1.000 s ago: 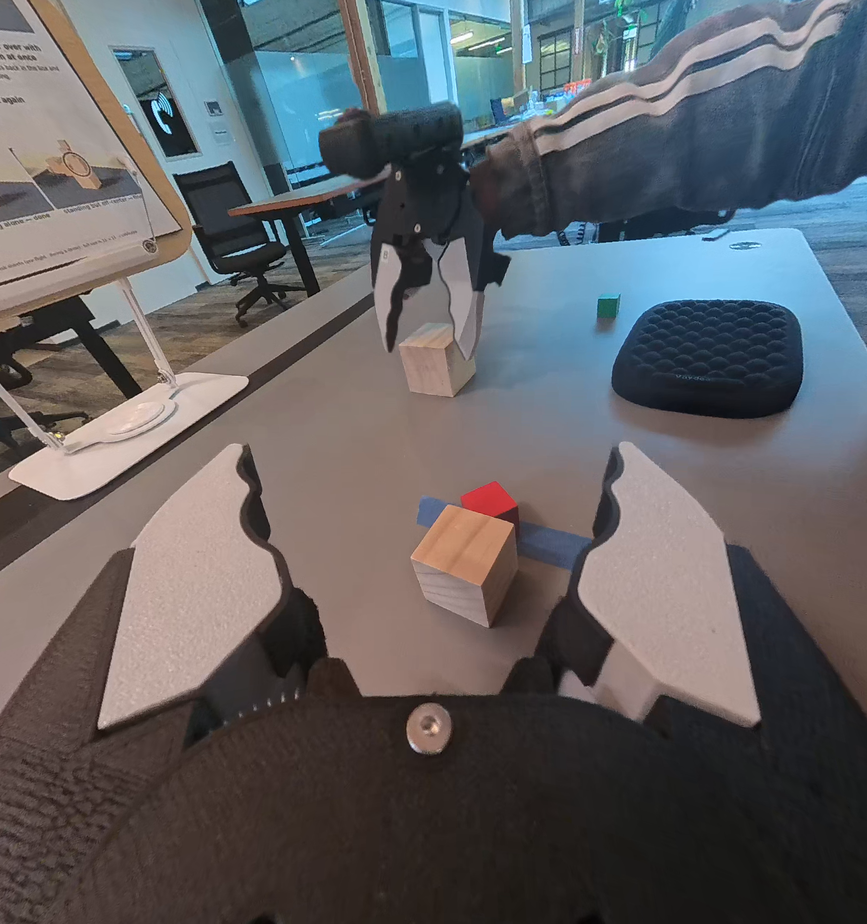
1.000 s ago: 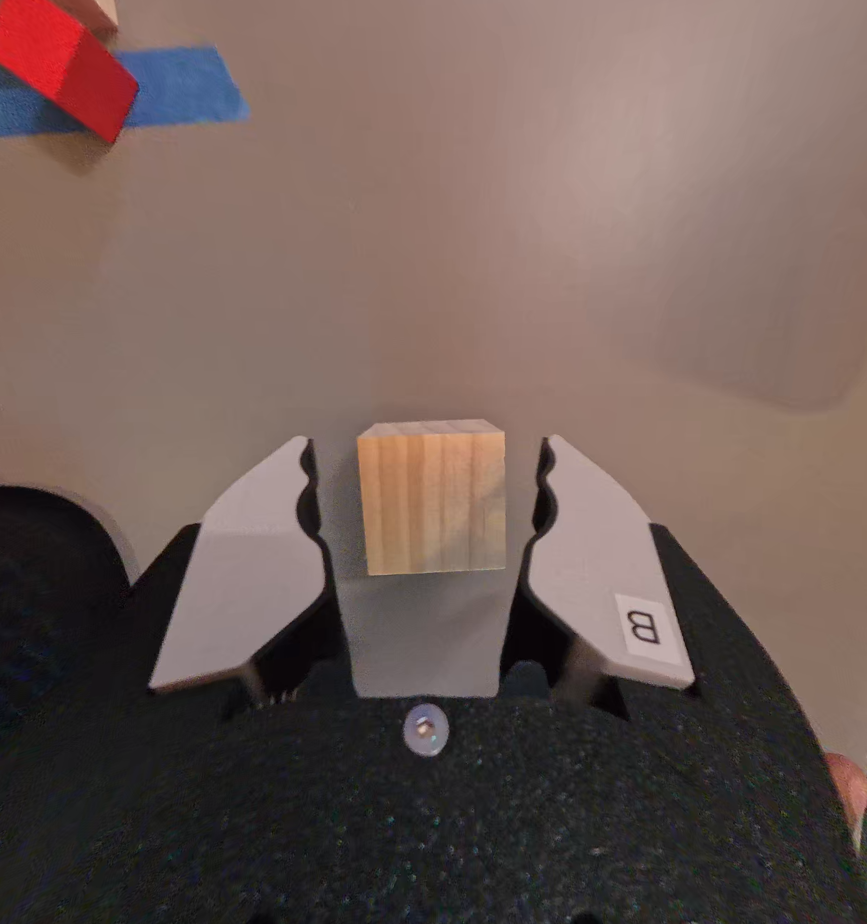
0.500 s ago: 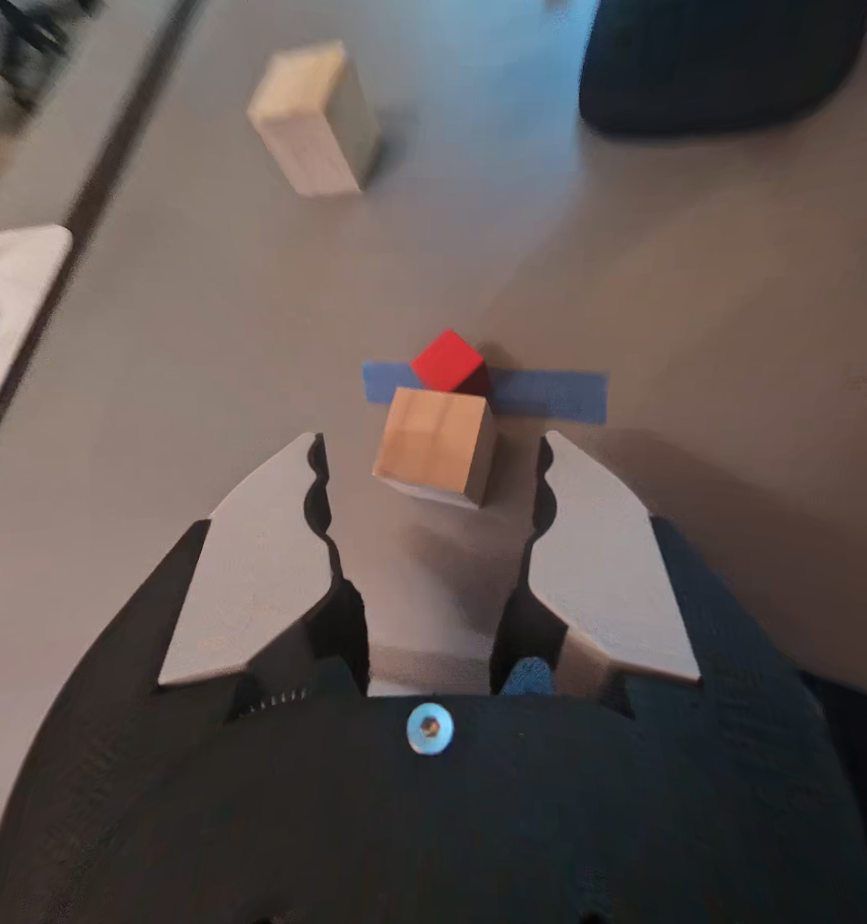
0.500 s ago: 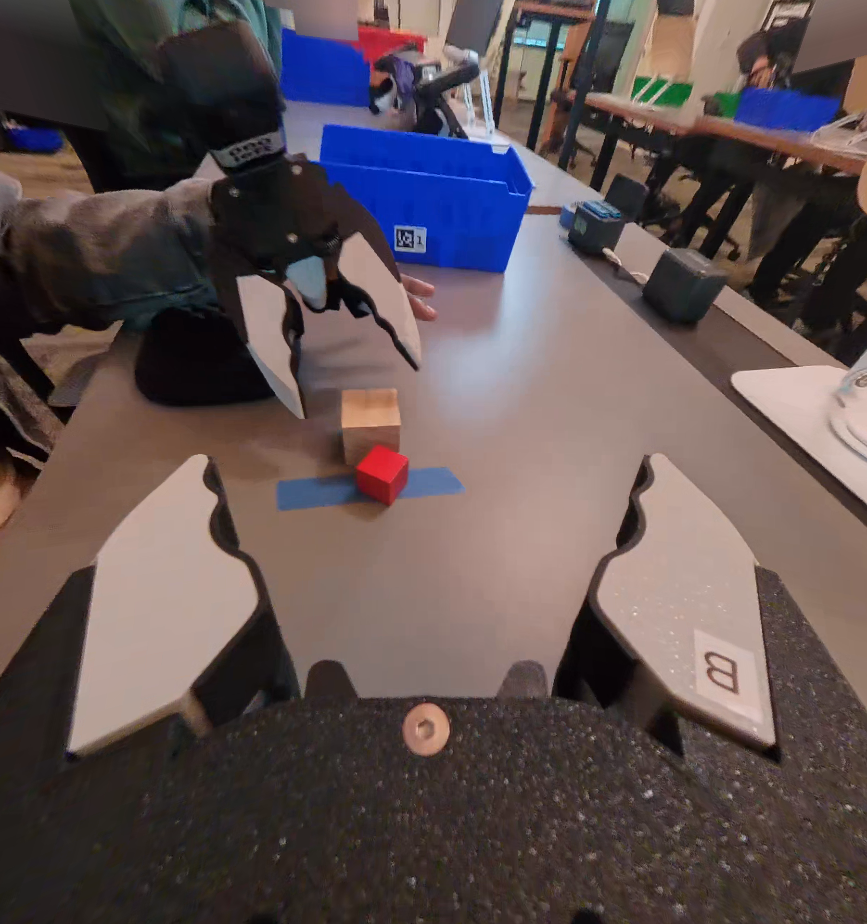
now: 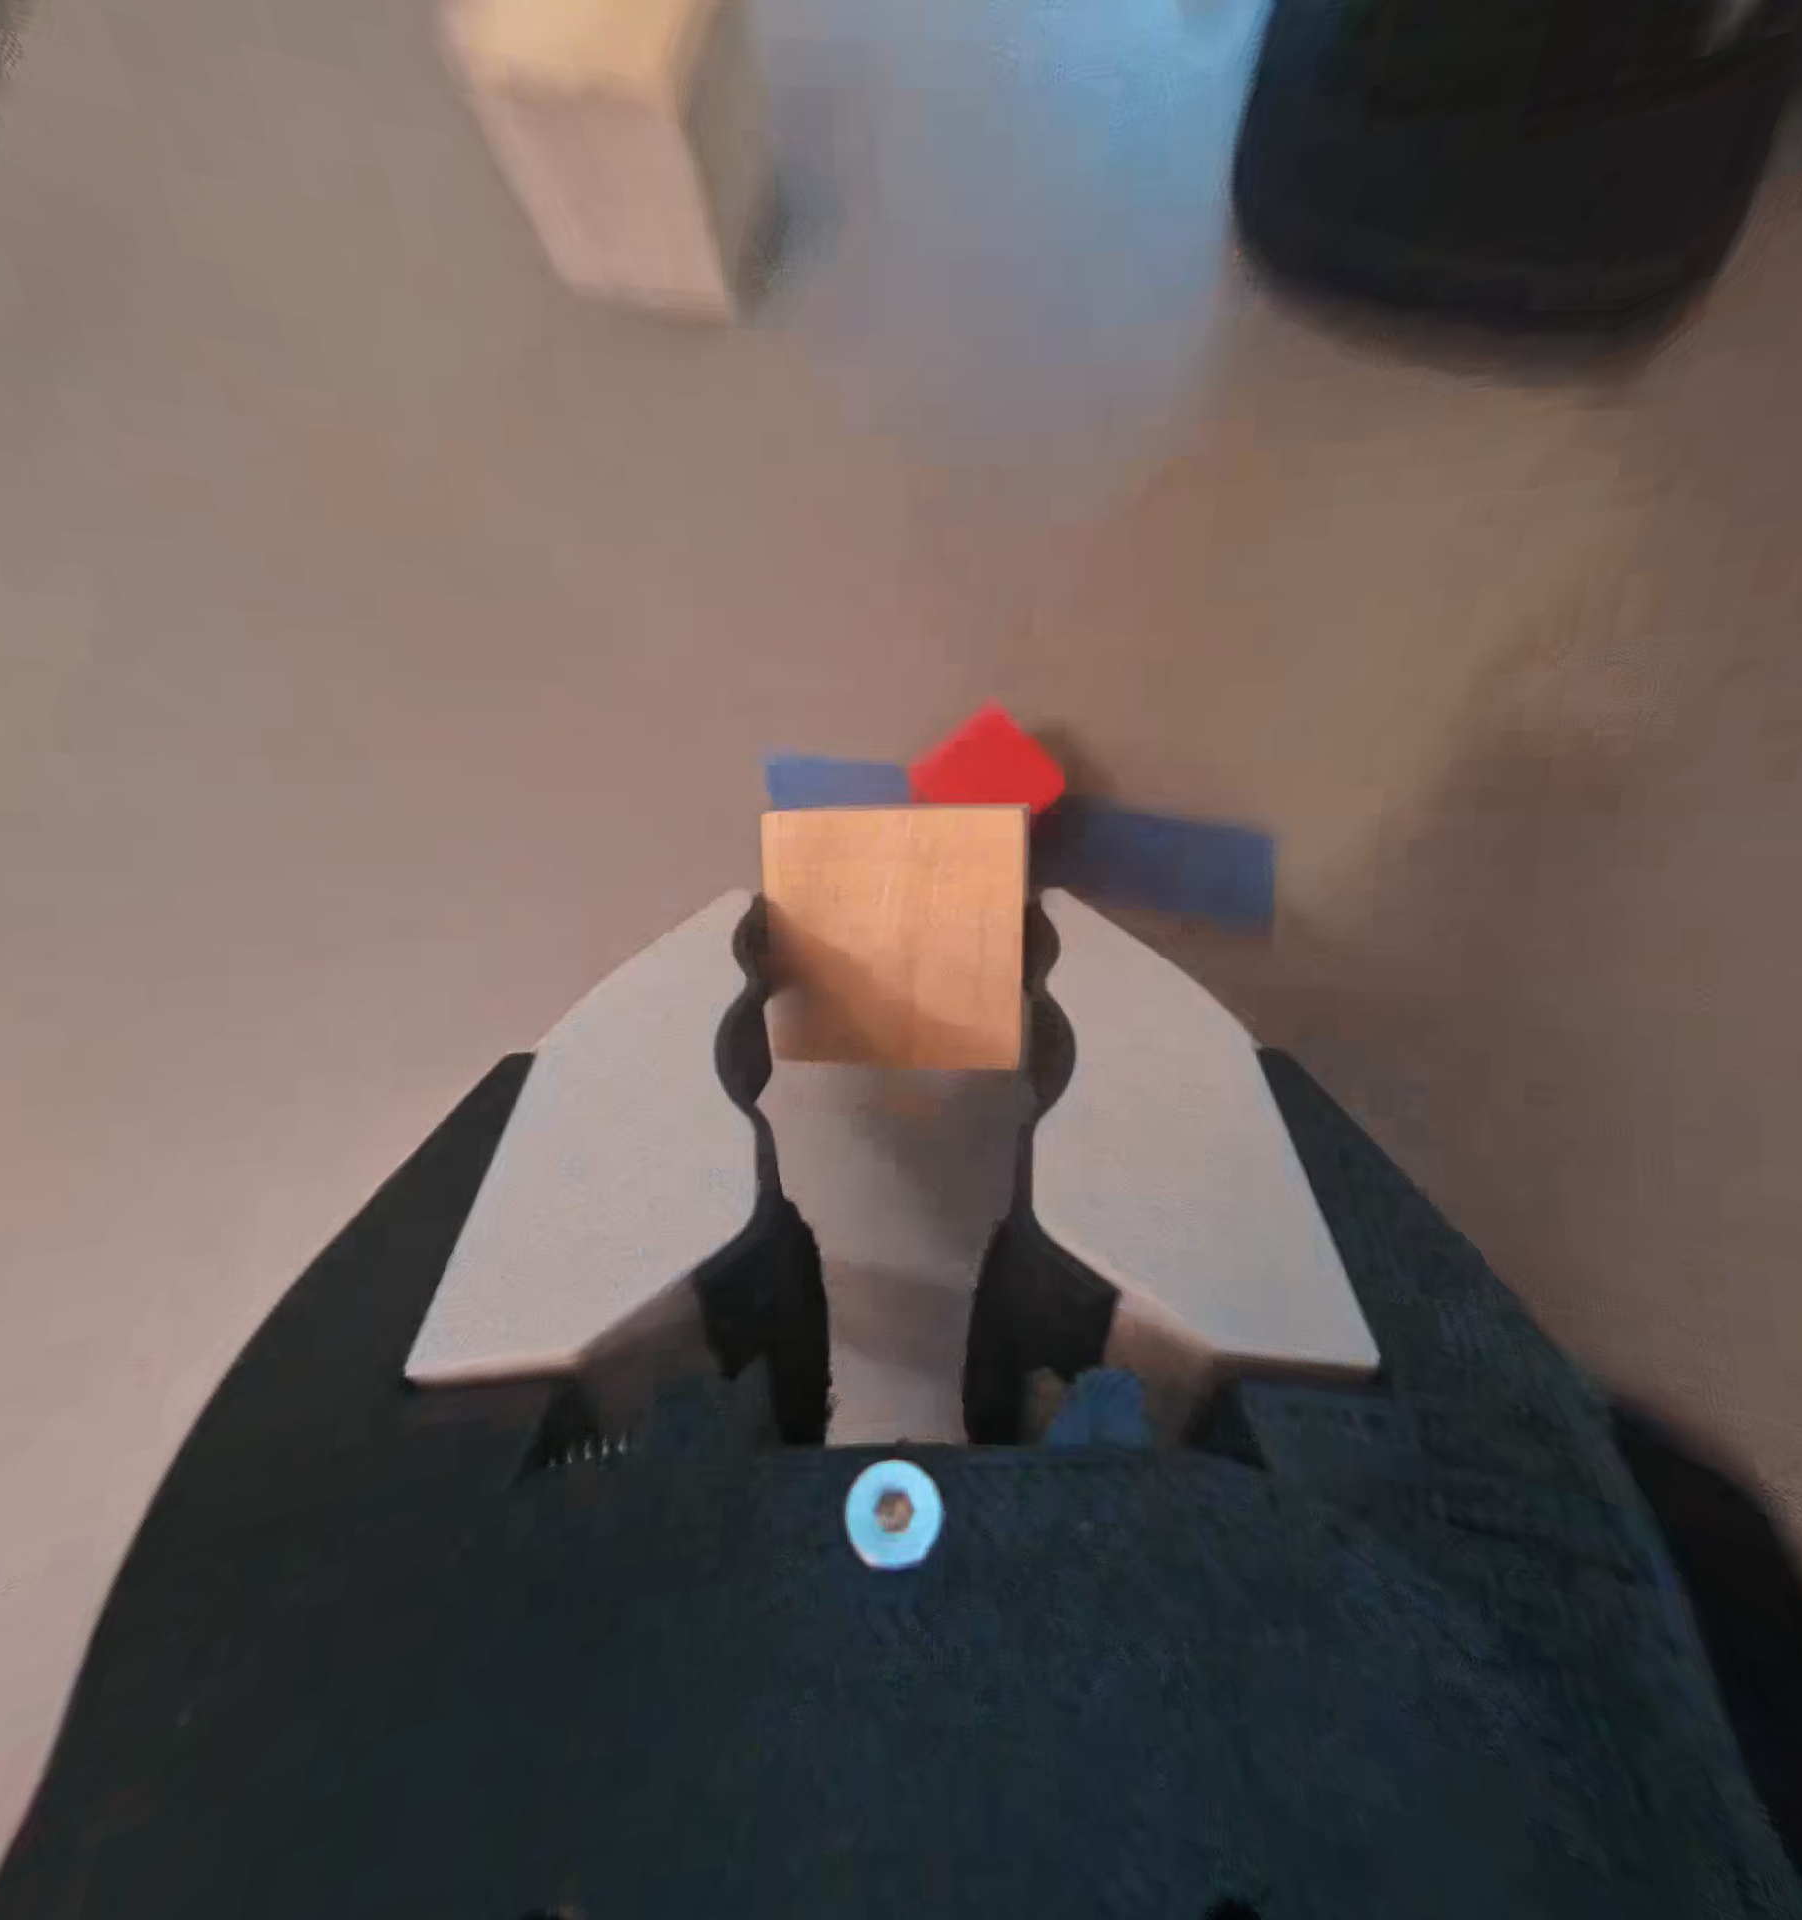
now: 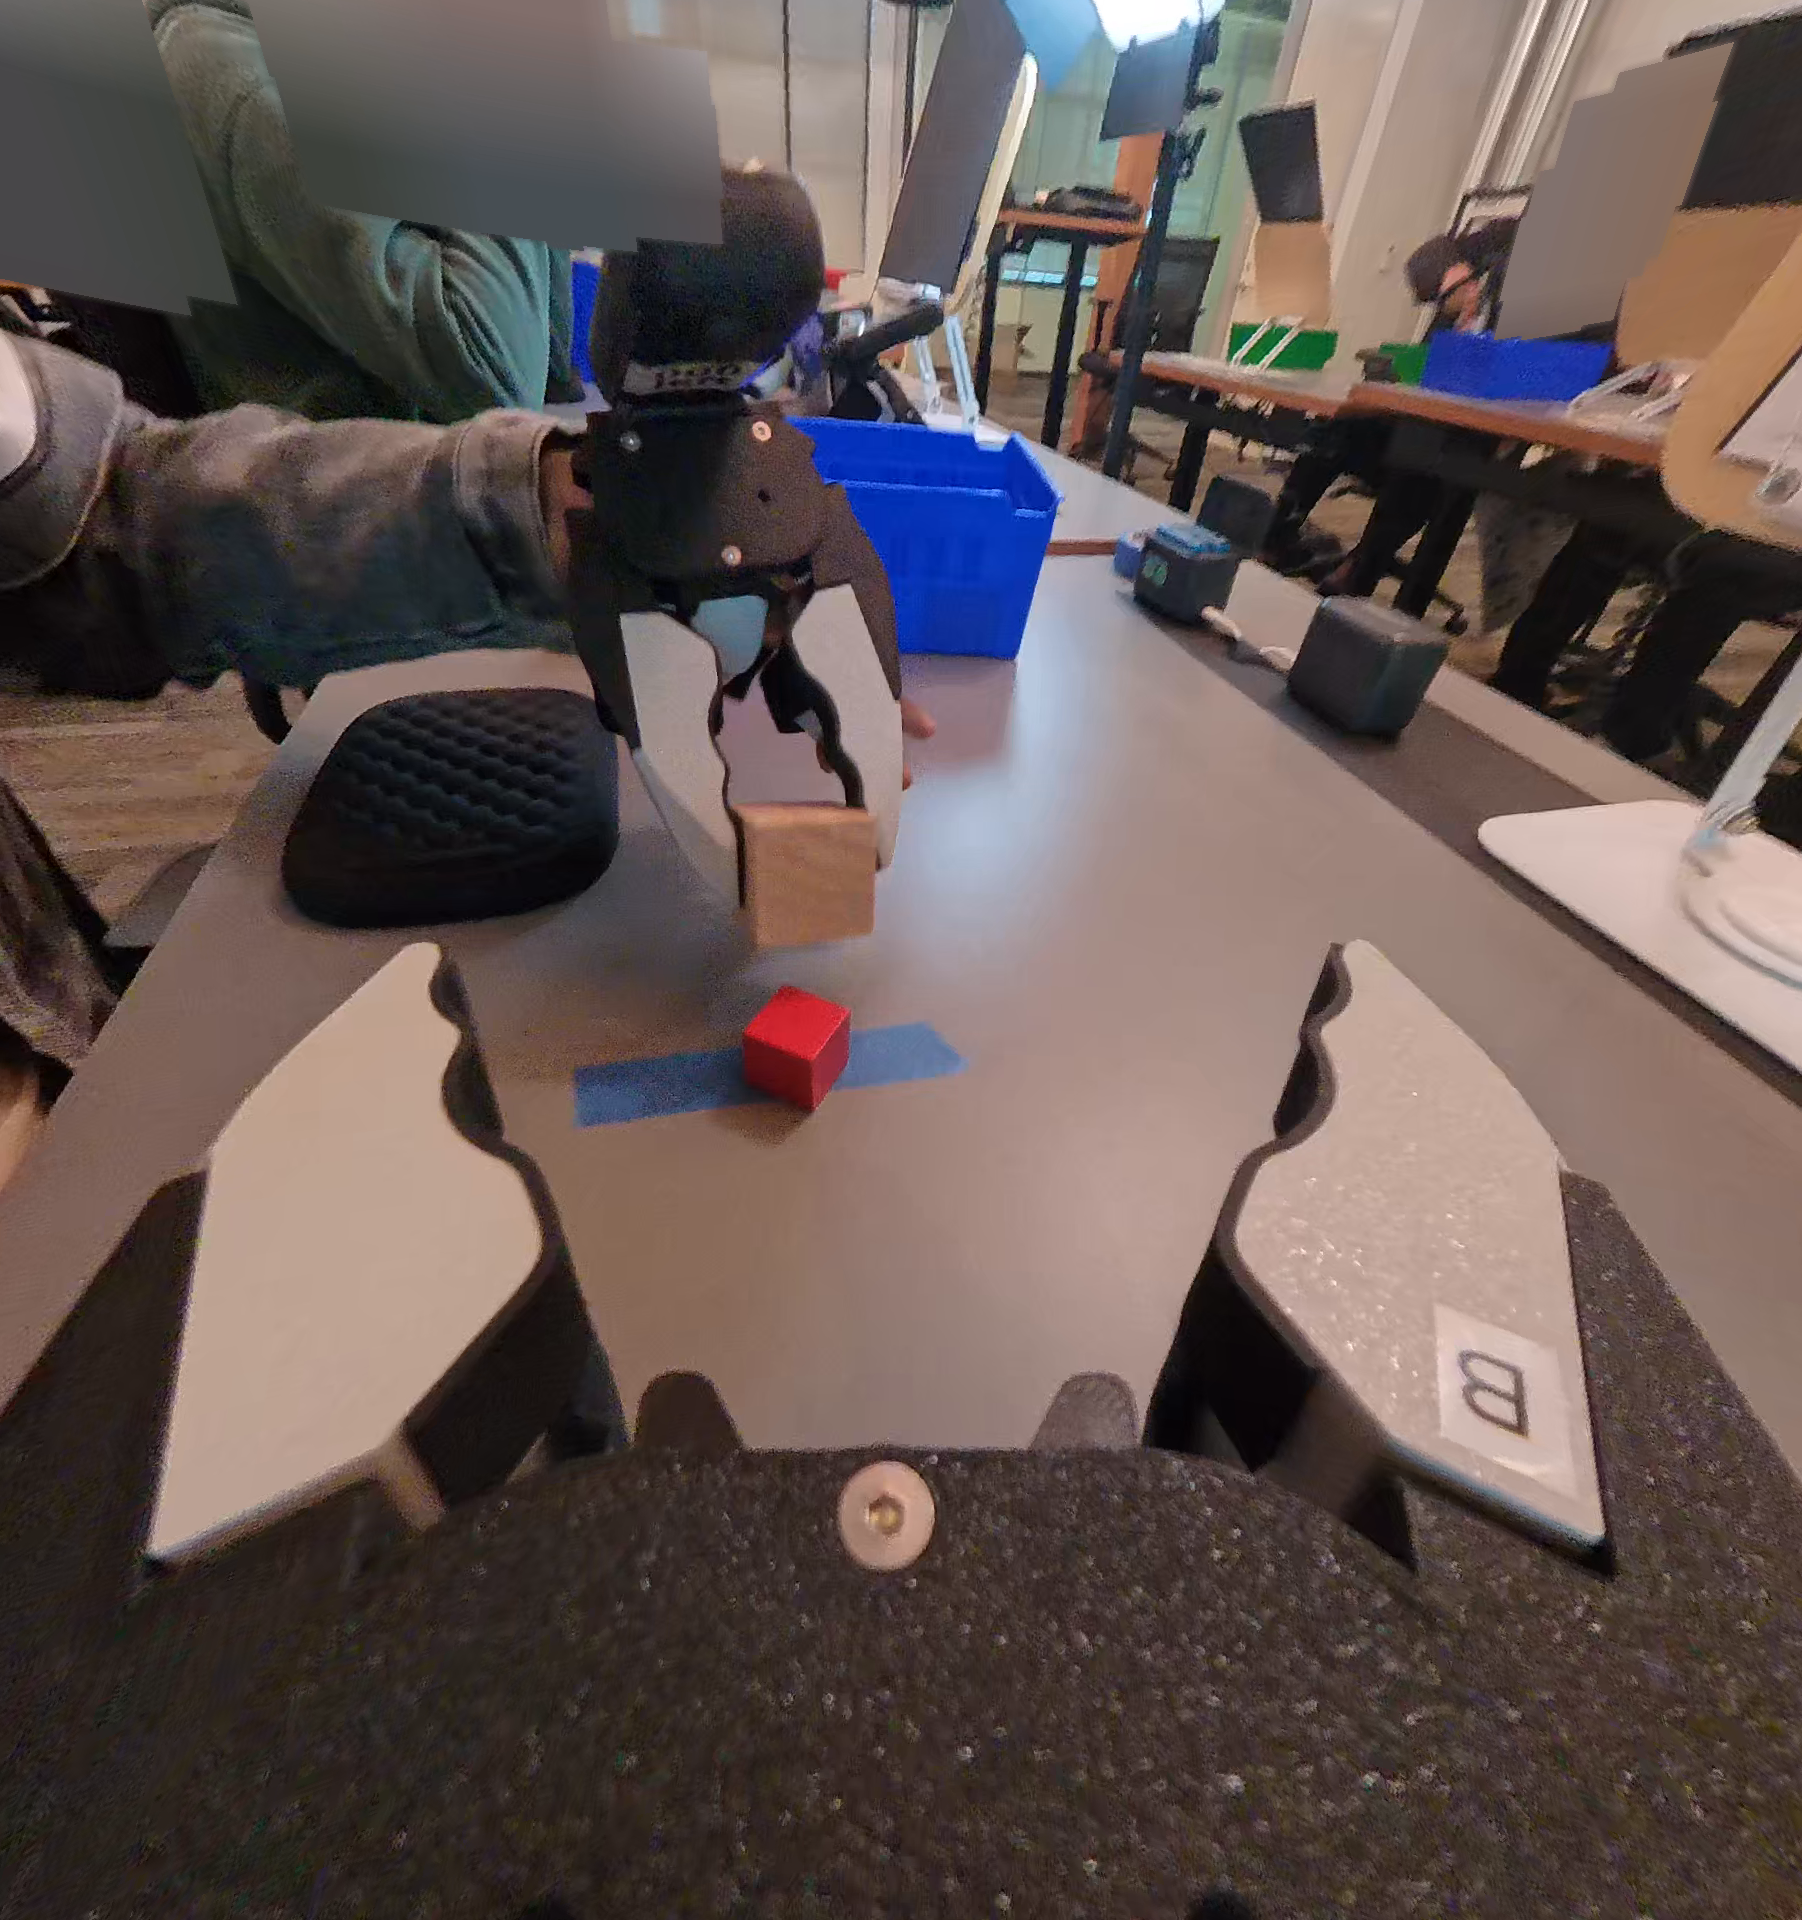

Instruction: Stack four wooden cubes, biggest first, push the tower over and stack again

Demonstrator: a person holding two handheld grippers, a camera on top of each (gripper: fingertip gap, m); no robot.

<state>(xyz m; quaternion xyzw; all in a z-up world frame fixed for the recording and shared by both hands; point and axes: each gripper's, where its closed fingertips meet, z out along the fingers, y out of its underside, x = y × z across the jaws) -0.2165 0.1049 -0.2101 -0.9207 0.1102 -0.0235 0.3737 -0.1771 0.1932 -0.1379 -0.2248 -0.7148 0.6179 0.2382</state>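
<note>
Wooden cube (image 5: 895, 935) — now clamped, lifted

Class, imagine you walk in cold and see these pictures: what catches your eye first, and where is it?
First, the left gripper gripping a plain wooden cube between its fingers, lifted off the grey table beside the black cushion. Next, the red cube sitting on a strip of blue tape just in front. The right gripper stands wide open, holding nothing.
</note>
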